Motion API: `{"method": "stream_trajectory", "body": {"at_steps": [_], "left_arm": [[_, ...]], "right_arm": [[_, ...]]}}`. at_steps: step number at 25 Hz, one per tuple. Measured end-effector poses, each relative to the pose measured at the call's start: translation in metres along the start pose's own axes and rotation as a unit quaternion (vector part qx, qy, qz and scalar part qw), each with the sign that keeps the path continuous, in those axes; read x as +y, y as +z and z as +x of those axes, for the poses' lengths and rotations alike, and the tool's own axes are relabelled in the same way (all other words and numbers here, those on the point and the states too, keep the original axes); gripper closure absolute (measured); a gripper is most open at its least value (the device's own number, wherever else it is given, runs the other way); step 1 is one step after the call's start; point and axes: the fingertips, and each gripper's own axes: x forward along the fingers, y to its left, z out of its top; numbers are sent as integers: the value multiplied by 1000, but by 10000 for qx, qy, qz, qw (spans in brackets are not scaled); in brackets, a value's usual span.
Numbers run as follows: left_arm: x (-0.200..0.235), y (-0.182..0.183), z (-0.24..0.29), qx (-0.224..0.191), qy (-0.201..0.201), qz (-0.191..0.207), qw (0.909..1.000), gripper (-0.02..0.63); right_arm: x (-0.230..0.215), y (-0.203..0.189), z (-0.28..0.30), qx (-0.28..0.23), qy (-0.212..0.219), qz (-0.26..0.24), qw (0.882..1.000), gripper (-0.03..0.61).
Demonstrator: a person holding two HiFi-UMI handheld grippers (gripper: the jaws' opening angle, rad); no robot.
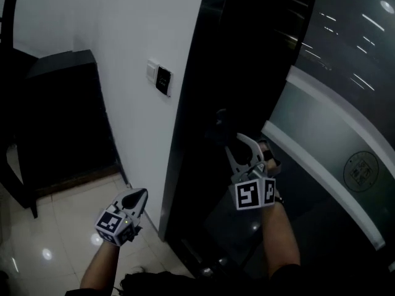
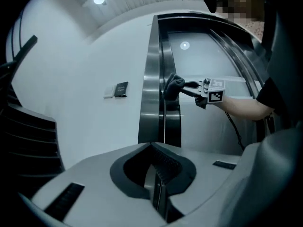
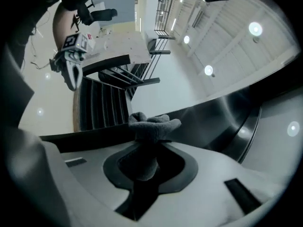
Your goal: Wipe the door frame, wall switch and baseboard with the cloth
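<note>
wiping the door frame

the dark door frame (image 1: 197, 103) is the step in hand: the right gripper (image 1: 245, 148) clamps the grey cloth (image 3: 152, 125) at its edge. the left gripper (image 1: 137, 197) hangs low, jaws together, empty. the next move likely calls for carrying the cloth left to the wall switch (image 1: 162, 79).

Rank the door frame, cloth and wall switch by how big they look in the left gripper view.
1. door frame, by far the largest
2. cloth
3. wall switch, only slightly smaller than the cloth

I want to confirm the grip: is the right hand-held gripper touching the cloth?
Touching. The right gripper view shows the cloth pinched between the jaws of the right hand-held gripper.
</note>
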Motion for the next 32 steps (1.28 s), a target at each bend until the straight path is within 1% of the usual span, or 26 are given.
{"method": "stream_trajectory", "body": {"at_steps": [3, 6, 8, 10, 12, 14, 20, 23, 25, 29, 32], "left_arm": [[-4, -1, -22, 33, 455, -33, 9990, 612], [-5, 0, -38, 159, 835, -56, 9964, 612], [-7, 2, -43, 132, 879, -40, 9960, 612], [-7, 3, -45, 86, 797, -22, 9968, 612], [-5, 5, -45, 110, 680, -12, 9976, 612], [0, 9, -46, 126, 584, 41, 9982, 612], [18, 9, -52, 260, 412, -11, 9988, 612], [29, 6, -53, 321, 424, -12, 9986, 612], [31, 2, -51, 350, 331, -16, 9988, 612], [30, -1, -48, 344, 217, -111, 9991, 612], [32, -5, -47, 359, 210, -79, 9991, 612]], "right_arm": [[-49, 8, 5, 72, -476, -212, 9986, 509], [-79, 20, 12, 213, -855, -547, 9946, 509], [-90, 26, 18, 316, -1064, -715, 9912, 509], [-94, 32, 23, 396, -1233, -763, 9886, 509], [-91, 35, 30, 465, -1301, -771, 9874, 509], [-82, 33, 43, 577, -1233, -829, 9872, 509], [-36, 27, 63, 1057, -690, -835, 9885, 509], [-22, 23, 66, 1205, -621, -925, 9864, 508], [-15, 19, 66, 1263, -562, -954, 9858, 508], [-5, 13, 65, 1323, -435, -918, 9860, 508], [3, 9, 63, 1337, -357, -908, 9862, 508]]}}
